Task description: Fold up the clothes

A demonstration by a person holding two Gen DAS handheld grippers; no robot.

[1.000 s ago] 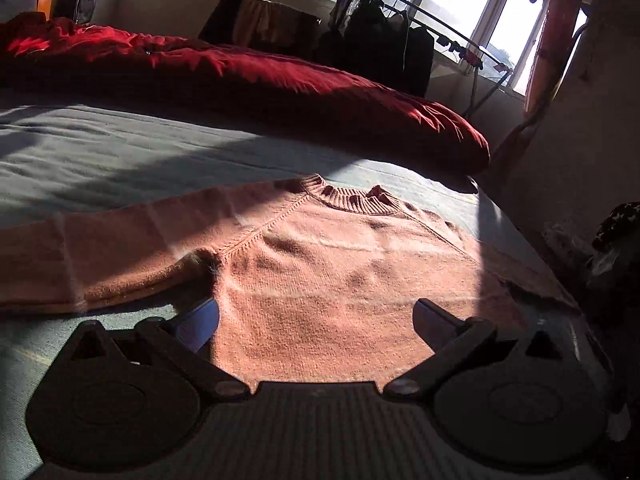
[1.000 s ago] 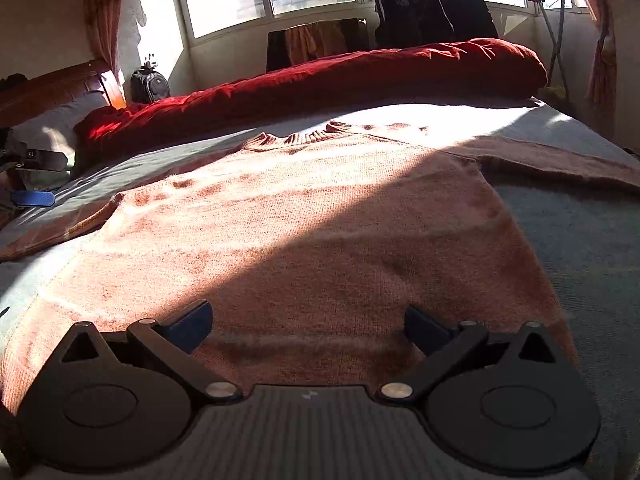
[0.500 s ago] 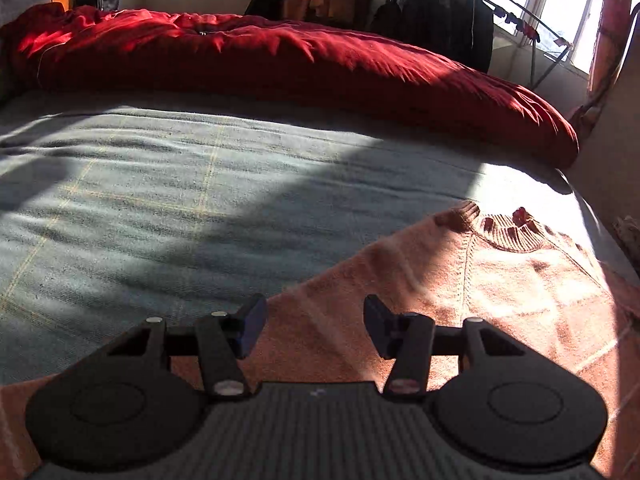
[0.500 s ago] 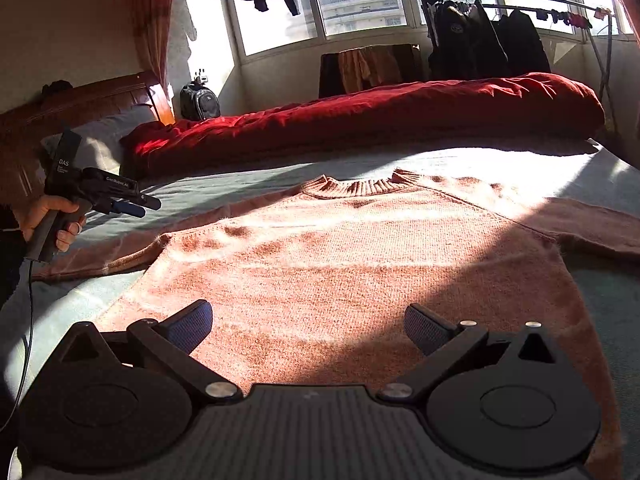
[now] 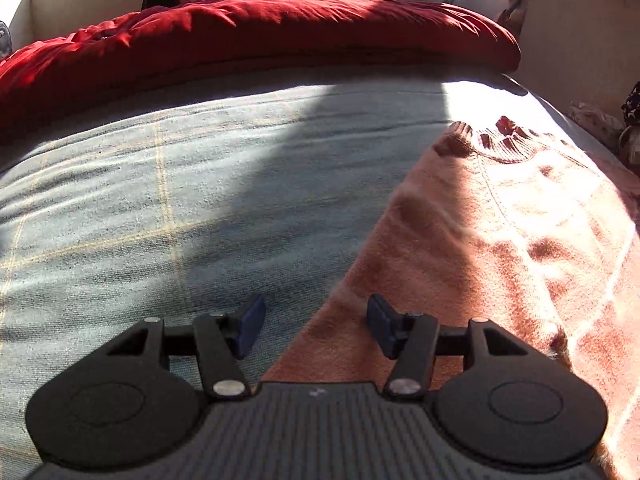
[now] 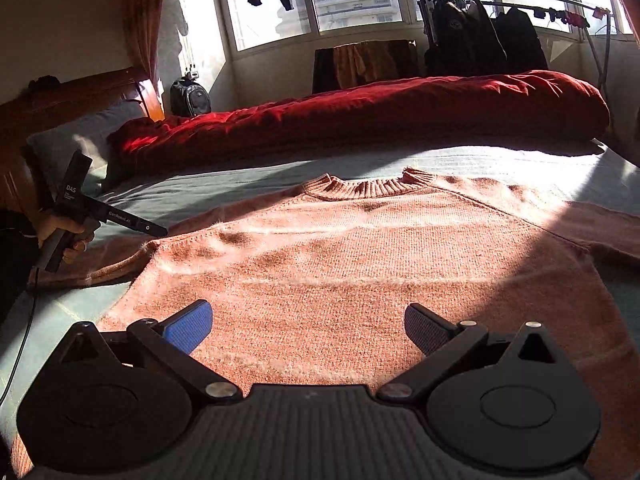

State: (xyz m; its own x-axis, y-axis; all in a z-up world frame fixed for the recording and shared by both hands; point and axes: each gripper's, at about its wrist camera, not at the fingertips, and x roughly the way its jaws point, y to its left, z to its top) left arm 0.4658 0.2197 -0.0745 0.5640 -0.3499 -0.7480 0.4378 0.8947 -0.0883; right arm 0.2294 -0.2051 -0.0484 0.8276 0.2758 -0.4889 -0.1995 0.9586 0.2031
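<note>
Sweater lies flat, face-up on the bed, collar away, its left sleeve stretching sideways directly under the nearer left gripper, whose half-spread jaws are opening around nothing, while the right gripper hovers wide open, empty, over the hem.

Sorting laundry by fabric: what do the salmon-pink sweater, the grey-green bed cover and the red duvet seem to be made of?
The salmon-pink sweater looks like fuzzy wool or acrylic knit: ribbed collar, visible stitch rows, a fluffy halo in sunlight. The grey-green bed cover seems a matte woven cotton, with fine weave and faint yellow check lines. The red duvet looks like soft, slightly sheeny padded cloth, puffy and creased.
</note>
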